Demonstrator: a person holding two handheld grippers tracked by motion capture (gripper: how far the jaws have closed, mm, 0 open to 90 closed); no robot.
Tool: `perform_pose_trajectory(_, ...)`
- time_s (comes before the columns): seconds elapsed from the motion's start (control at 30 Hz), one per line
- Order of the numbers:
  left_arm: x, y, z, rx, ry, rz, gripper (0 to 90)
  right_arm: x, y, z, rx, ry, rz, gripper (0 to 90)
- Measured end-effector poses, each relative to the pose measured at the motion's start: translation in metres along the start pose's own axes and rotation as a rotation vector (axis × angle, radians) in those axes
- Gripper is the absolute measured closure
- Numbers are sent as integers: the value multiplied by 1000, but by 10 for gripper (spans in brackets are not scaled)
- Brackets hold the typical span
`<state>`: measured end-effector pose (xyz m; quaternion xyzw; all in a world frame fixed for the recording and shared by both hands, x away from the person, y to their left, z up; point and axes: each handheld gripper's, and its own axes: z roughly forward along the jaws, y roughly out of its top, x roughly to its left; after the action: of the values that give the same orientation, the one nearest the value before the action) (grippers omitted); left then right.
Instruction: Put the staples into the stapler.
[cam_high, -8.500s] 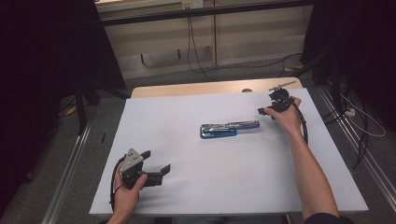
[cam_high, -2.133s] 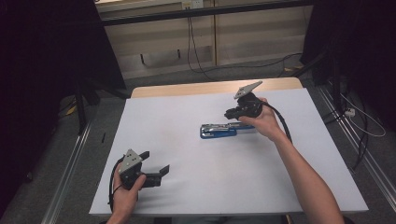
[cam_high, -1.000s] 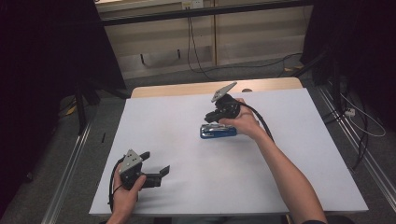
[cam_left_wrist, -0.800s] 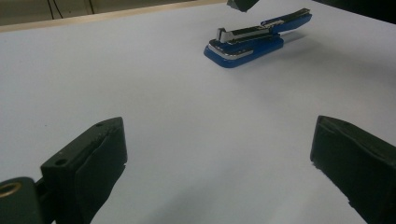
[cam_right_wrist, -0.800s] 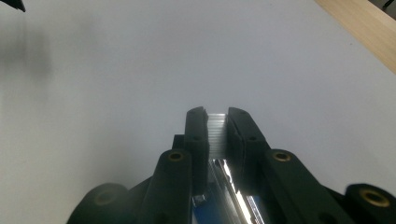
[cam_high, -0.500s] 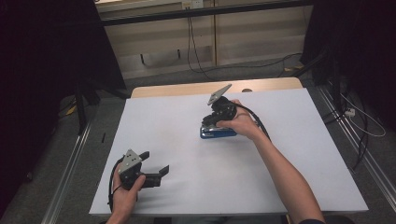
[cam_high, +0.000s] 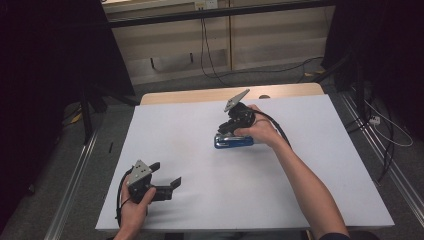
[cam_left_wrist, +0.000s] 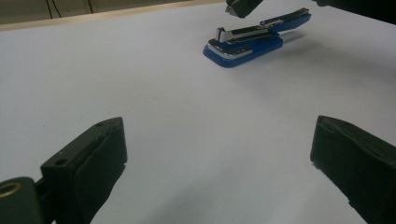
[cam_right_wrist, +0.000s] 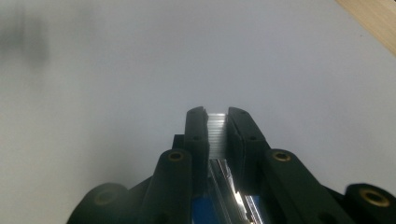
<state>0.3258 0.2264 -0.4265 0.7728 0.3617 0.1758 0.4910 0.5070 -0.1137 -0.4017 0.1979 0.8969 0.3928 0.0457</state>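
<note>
Right tool (cam_high: 231, 131) sits down over the blue stapler (cam_high: 235, 142) near the middle of the table (cam_high: 320, 165), somewhat toward the far edge. In the right gripper view its two black jaws stand close together with the stapler's bright metal top strip (cam_right_wrist: 219, 158) clamped between them, and the pads press on both sides of it. My right hand (cam_high: 257, 131) wraps the tool body from the right-edge side, the grey plate on top tilts toward the far edge, and the cable runs back along my forearm.

Stapler position: flat on the white table surface, long axis roughly parallel to the near edge. In the left gripper view its blue base (cam_left_wrist: 243, 46) rests on the table and the metal upper arm is raised a little above the base at one end.

Left tool (cam_high: 167, 182) rests near the near-left corner of the table, well apart from the stapler. My left hand (cam_high: 134, 200) holds it low, with the jaws pointing toward the right edge. Its jaws stand wide apart and nothing lies between them except bare table surface.
</note>
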Motion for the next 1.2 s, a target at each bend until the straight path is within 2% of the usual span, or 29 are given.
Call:
perform_pose_trajectory(0.23,-1,0,0,1,-2,-1,39,1,1,1,0,19,-58,792)
perform_pose_trajectory(0.3,-1,0,0,3,-1,1,39,1,2,0,-4,9,-73,791)
perform_pose_trajectory(0.4,0,0,0,4,0,3,39,-2,1,-2,-15,15,-74,792)
perform_pose_trajectory(0.63,0,0,1,4,-1,2,39,-10,-6,0,-2,4,-54,792)
perform_pose_trajectory(0.9,0,0,0,4,1,2,39,-13,-7,2,-17,19,-42,792)
perform_pose_trajectory(1.2,0,0,0,5,-1,2,39,-11,-7,2,-9,27,-105,792)
